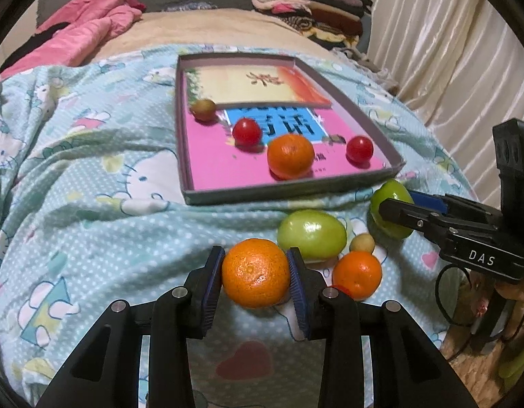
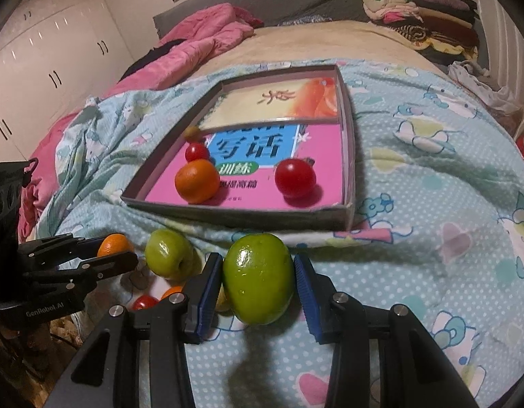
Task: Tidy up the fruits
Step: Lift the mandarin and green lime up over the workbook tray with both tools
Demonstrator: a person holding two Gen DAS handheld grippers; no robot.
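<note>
My left gripper (image 1: 256, 273) is shut on an orange tangerine (image 1: 255, 272), its blue pads pressing both sides, just above the bedspread. My right gripper (image 2: 258, 284) is shut on a green fruit (image 2: 258, 282) the same way; it also shows at the right of the left wrist view (image 1: 391, 209). On the bedspread lie another green fruit (image 1: 311, 234), a second tangerine (image 1: 357, 273), a small pale fruit (image 1: 362, 243) and a red tomato (image 2: 143, 302). The shallow grey box (image 1: 190, 142) beyond holds a tangerine (image 1: 290, 156), two red tomatoes (image 1: 246, 131) (image 1: 359, 149) and a brownish fruit (image 1: 203, 109).
Two books line the floor of the box (image 2: 350, 156). A pink quilt (image 1: 88, 34) lies at the back left and folded clothes (image 1: 309, 6) at the back right. A pale curtain (image 1: 449, 51) hangs on the right. White wardrobe doors (image 2: 40, 51) stand to the left.
</note>
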